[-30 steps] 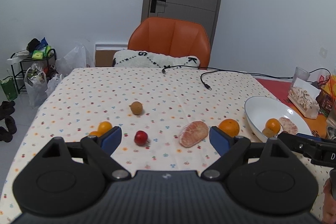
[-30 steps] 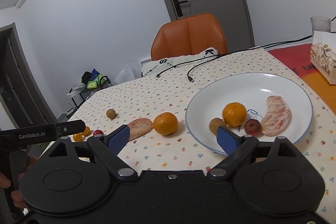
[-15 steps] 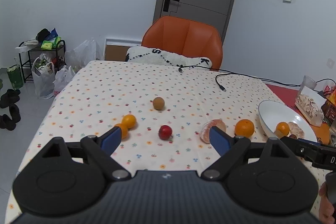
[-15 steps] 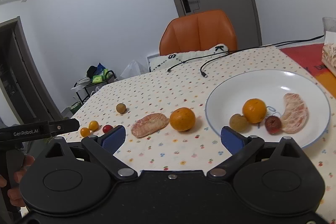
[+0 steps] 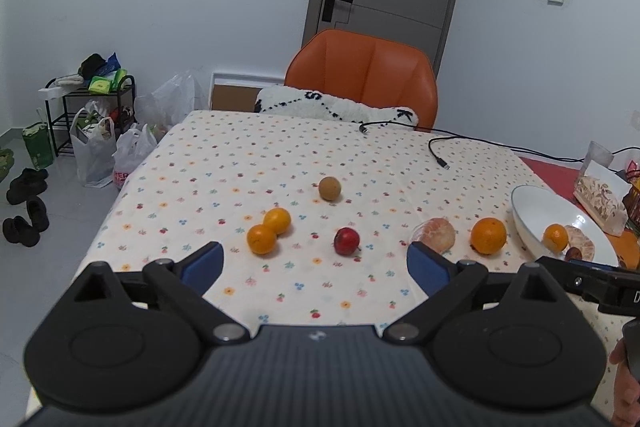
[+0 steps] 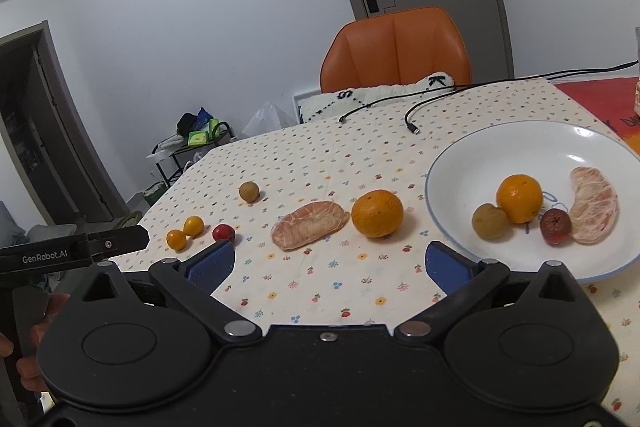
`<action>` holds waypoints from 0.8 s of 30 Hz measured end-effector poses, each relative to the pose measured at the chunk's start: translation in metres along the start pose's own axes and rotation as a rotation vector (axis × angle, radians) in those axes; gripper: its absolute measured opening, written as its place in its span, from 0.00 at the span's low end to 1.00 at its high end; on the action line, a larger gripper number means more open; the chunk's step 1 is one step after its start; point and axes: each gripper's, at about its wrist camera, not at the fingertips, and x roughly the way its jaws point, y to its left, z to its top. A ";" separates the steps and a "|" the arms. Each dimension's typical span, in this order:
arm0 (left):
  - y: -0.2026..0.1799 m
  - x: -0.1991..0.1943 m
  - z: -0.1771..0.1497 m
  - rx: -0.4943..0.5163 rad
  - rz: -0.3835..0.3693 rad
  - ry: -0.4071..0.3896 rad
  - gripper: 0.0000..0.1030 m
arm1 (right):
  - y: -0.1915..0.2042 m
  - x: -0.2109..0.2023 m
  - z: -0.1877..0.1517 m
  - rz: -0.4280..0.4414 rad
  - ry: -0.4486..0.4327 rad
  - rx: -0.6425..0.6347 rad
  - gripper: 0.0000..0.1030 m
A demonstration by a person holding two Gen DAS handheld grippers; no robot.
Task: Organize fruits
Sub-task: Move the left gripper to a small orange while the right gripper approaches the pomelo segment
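Both grippers, left [image 5: 314, 263] and right [image 6: 326, 263], are seen opening with nothing between the jaws. An approach is judged under way. Six fruits lie loose at twelve o'clock; the orange [image 6: 377, 213] is nearest the plate [image 6: 472, 155], at one o'clock, and needs centring. Since earlier, both views have pulled back.

"GenRobot.AI" stands in white on the black left gripper [image 6: 48, 259], seen from the right wrist. The cushion [image 5: 336, 107] carries black letters "S" and "K". Lettering on the red mat [image 6: 600, 107] is cut off, unreadable.
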 end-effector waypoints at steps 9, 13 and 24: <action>0.020 0.010 -0.003 -0.049 0.012 0.029 0.93 | 0.007 0.015 -0.004 0.015 0.043 -0.007 1.00; 0.026 0.013 -0.003 -0.064 0.010 0.031 0.92 | 0.010 0.021 -0.004 0.018 0.049 -0.012 0.98; 0.034 0.028 0.000 -0.088 0.014 0.033 0.71 | 0.017 0.040 0.000 0.023 0.079 -0.022 0.87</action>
